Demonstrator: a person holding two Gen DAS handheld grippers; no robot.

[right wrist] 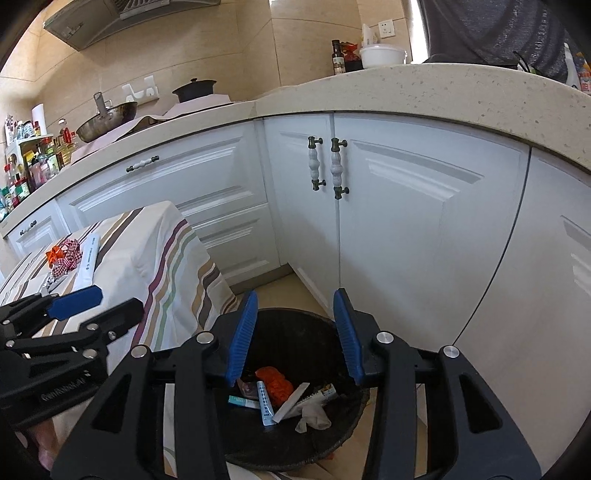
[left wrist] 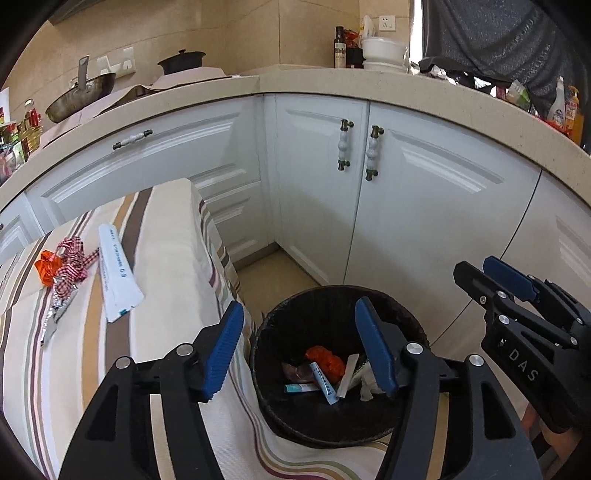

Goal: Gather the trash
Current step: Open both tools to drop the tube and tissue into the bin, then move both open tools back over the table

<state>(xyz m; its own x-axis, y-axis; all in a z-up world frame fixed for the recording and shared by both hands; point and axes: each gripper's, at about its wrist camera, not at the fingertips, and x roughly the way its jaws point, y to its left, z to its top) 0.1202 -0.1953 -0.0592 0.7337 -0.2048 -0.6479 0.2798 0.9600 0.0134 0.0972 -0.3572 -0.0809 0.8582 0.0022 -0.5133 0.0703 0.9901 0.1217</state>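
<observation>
Both views are bright and evenly lit by soft daylight; a blown-out white strip at the top right, beside a dark grey cloth (left wrist: pixel 498 33), marks its source. The white cabinet doors (left wrist: pixel 424 206) carry a pale sheen but no harsh glare. Shadows are faint and diffuse; the inside of the black bin (right wrist: pixel 295 332) is the darkest area, yet the scraps in it stay readable. Strong fisheye bending curves the counter edge (right wrist: pixel 406 99) into an arc, and black vignetting fills the corners. Focus is sharp in the middle, softer toward the rims, with no motion blur
</observation>
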